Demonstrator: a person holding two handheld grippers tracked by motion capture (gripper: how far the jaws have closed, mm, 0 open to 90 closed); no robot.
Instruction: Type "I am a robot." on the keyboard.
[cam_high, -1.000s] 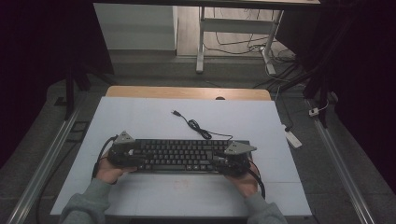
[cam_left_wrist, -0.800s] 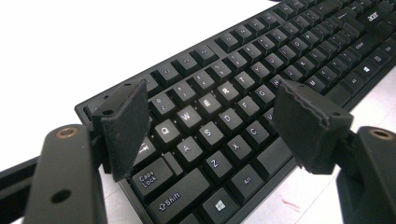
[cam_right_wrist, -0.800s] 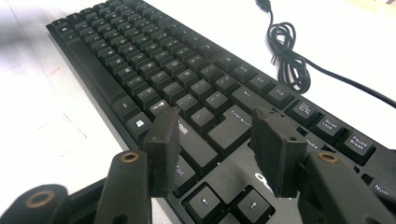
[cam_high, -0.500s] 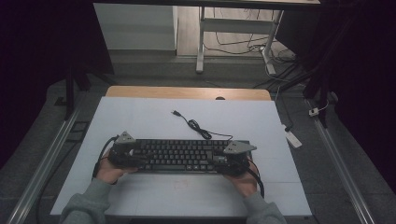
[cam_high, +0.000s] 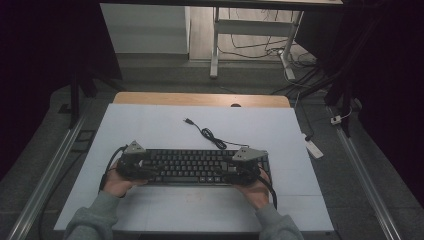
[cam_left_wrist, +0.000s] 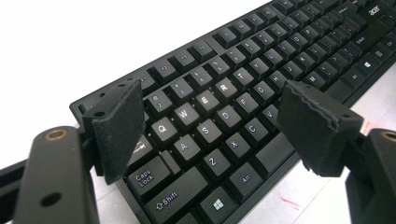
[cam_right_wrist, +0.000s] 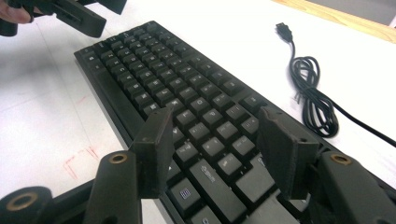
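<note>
We have the keyboard (cam_high: 200, 166) lying flat on the white counter (cam_high: 150, 130), toward its six o'clock edge, so the placing looks done. Both the left gripper (cam_left_wrist: 210, 116) and right gripper (cam_right_wrist: 217, 149) have just been opening; their jaws stand wide astride the keyboard's nine and three o'clock ends, pads off it, leaving only the withdrawal.

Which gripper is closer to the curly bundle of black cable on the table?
The right gripper. It sits at the keyboard's right end, just below the coiled cable. The left gripper is at the keyboard's far left end, farther from the coil.
</note>
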